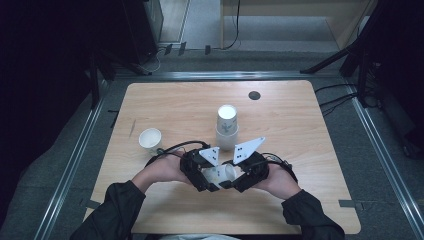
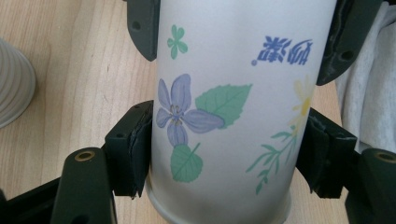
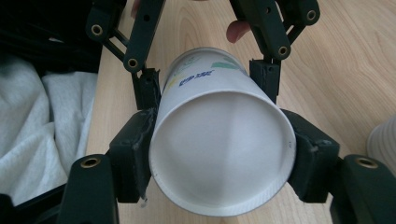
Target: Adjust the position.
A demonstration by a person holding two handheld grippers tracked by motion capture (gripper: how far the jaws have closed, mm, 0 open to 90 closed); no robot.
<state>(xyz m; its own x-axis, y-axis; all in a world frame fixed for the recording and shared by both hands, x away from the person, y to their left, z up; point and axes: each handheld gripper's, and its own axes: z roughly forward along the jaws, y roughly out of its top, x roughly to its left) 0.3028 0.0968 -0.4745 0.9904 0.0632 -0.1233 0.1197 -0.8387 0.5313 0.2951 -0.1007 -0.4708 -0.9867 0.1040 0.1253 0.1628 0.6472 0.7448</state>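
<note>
1. A person holds a paper cup (image 1: 223,173) between two grippers near the near edge of the worktop (image 1: 300,130), about midway between left and right.
2. The cup lies roughly on its side, just above the wood. It is white, printed with a purple flower, green leaves and blue writing.
3. The left gripper (image 1: 207,175) has its fingers (image 2: 132,149) closed onto the cup's side wall, one pad pressing on each side.
4. The right gripper (image 1: 235,177) has its fingers (image 3: 135,156) closed on the same cup near its open rim, pads tight against both sides; the right gripper view looks straight into the cup's mouth.
5. Farther off, near the middle of the worktop, a stack of cups (image 1: 226,127) stands upright.
6. Left of the stack, well apart from it, a single white cup (image 1: 150,139) stands with its mouth up.
7. A dark round disc (image 1: 254,95) sits near the far edge.
</note>
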